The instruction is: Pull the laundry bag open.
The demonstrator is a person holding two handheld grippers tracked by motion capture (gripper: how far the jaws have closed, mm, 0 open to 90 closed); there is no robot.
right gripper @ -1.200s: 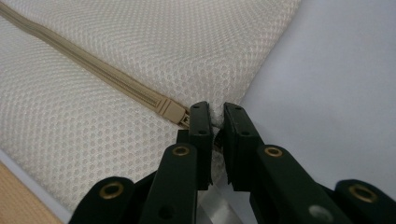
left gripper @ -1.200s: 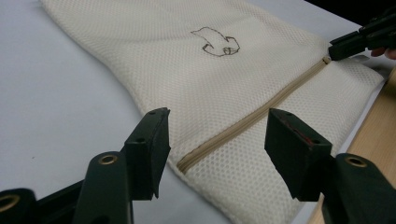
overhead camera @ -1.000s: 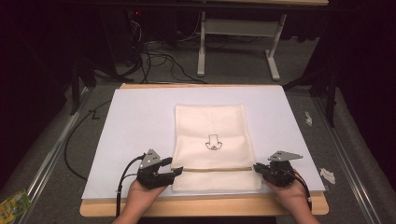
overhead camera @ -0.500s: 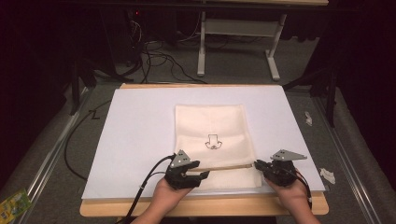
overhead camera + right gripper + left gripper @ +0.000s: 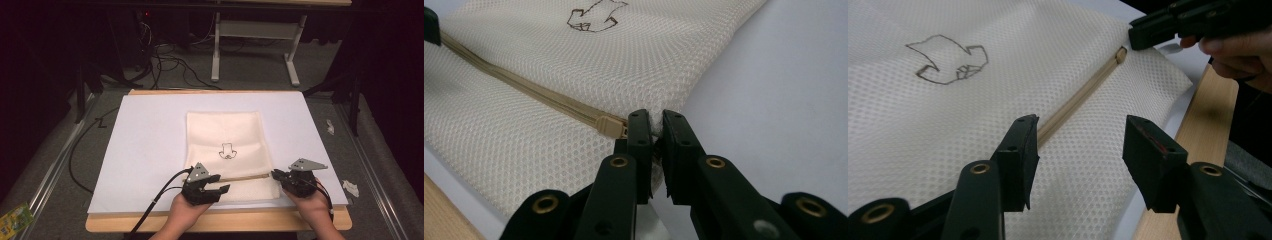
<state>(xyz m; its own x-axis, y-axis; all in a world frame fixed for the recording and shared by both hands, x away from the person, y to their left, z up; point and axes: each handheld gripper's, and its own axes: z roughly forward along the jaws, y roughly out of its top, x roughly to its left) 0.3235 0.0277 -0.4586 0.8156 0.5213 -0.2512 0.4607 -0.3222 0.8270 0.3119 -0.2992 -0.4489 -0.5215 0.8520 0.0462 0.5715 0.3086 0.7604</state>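
Observation:
A cream mesh bag (image 5: 225,135) with a small line drawing (image 5: 228,151) lies flat on the white sheet. A tan zipper (image 5: 245,177) runs across its near end. My left gripper (image 5: 219,183) is open and low over the bag's near part. In the left gripper view its jaws straddle the fabric (image 5: 1082,125), with the zipper (image 5: 1083,95) just inside the left jaw. My right gripper (image 5: 276,174) is shut on the bag's right edge (image 5: 655,120), right beside the zipper pull (image 5: 610,126).
The white sheet (image 5: 150,145) covers a wooden table whose bare front edge (image 5: 250,221) lies under my hands. Paper scraps (image 5: 351,187) lie to the right, and a green packet (image 5: 15,217) lies at the lower left. Cables (image 5: 165,55) and a table frame (image 5: 255,30) stand behind.
My left gripper has moved to the right, from the bag's left edge to over the bag near the zipper. The right gripper has stayed put, holding the edge.

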